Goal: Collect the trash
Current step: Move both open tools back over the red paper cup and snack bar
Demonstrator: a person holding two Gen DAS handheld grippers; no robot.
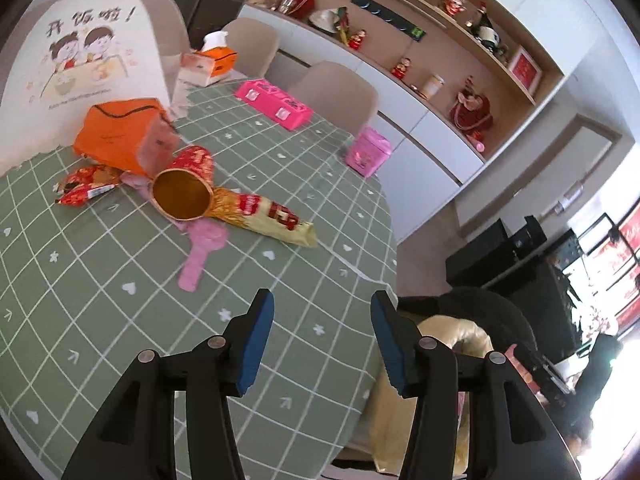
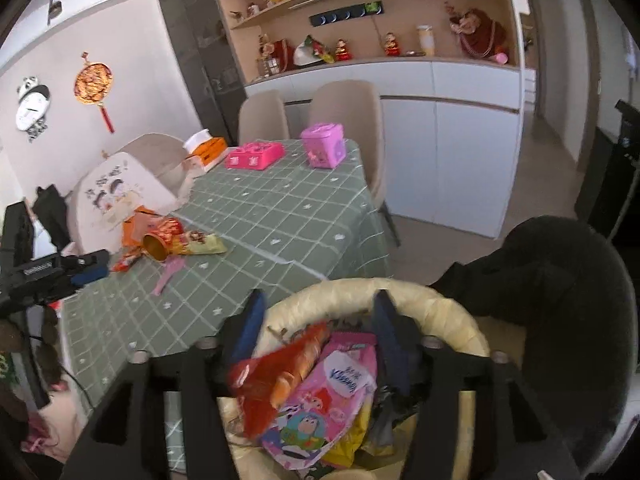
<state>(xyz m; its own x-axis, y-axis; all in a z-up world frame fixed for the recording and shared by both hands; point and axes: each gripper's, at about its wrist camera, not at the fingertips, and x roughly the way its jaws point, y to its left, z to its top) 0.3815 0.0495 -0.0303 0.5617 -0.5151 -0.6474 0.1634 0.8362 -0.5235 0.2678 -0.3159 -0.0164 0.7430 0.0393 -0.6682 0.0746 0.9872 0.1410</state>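
Observation:
A pile of trash lies on the green checked tablecloth: a red and gold tube on its side, a long gold wrapper, a red snack wrapper, a pink paddle-shaped piece and an orange paper bag. My left gripper hovers open over the table's near edge, short of the pile, with nothing between its fingers. My right gripper stands open above the cream-lined bin. A red wrapper lies loose between its fingers on a pink cartoon packet.
Two pink boxes and an orange tissue box stand at the table's far side. Beige chairs ring the table, one with a cartoon cover. A black rounded seat stands right of the bin.

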